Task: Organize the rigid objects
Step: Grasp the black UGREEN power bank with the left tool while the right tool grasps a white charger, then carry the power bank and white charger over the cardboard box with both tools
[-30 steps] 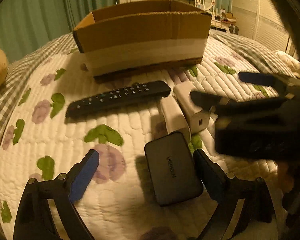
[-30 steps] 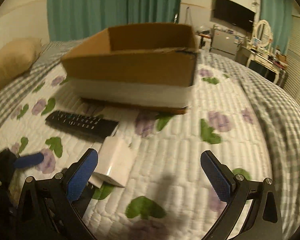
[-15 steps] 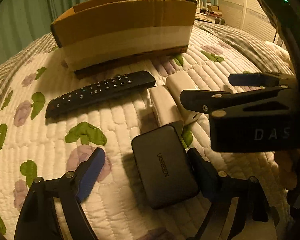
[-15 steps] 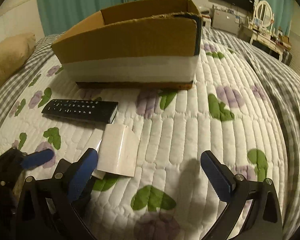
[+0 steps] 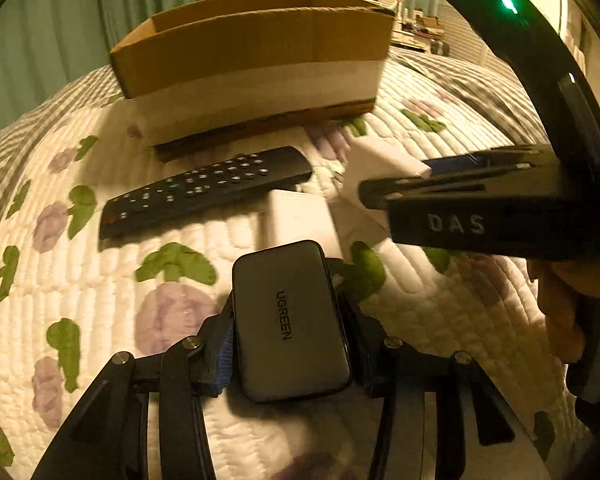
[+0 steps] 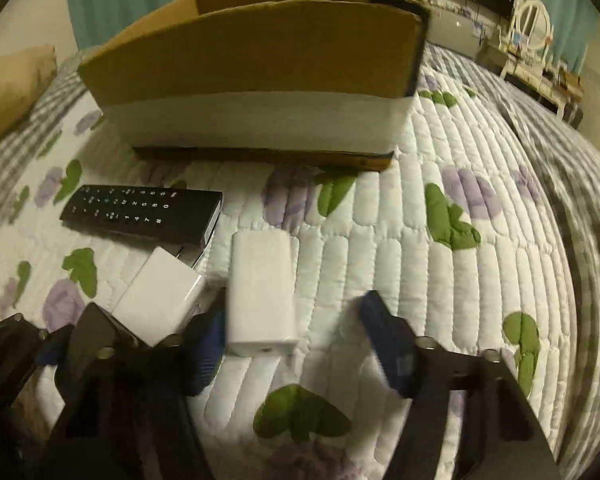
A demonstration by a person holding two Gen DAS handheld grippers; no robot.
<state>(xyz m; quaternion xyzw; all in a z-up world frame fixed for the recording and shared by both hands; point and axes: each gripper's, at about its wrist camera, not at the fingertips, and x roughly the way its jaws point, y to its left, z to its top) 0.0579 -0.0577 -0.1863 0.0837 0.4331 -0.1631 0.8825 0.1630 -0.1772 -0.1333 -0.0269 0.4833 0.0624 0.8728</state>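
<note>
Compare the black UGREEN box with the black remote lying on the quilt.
The UGREEN box is short, rounded and button-free; the remote is long, thin and covered in buttons. The box sits clamped in the left tongs; the remote lies free near the cardboard box. Both are black.

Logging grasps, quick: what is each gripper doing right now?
Left gripper: shut on the black UGREEN box.
Right gripper: open around the white charger, not gripping.
</note>
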